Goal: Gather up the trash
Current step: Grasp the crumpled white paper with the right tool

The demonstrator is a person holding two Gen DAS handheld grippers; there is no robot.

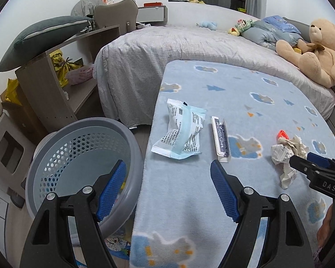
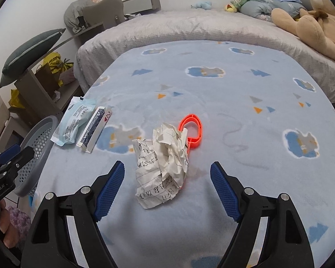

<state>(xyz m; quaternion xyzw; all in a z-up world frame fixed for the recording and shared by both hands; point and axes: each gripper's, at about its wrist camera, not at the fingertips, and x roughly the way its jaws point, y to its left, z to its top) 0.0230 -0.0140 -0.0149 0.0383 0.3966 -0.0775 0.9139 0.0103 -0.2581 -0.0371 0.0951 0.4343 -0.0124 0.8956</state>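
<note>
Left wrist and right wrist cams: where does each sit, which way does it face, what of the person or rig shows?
Left wrist: on the left gripper, tilted down over the blanket's edge; grey basket, white packet; right gripper enters at right.
Right wrist: on the right gripper, tilted down at the crumpled paper and orange ring; the other gripper and a hand at left.
Shared: basket, packet, card box, paper, bed.

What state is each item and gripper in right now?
left gripper: open, empty, over the blanket edge
right gripper: open around the crumpled paper, not gripping
white packet: lying flat on the blanket
card box: lying flat
orange ring: partly under the paper
basket: upright on the floor
</note>
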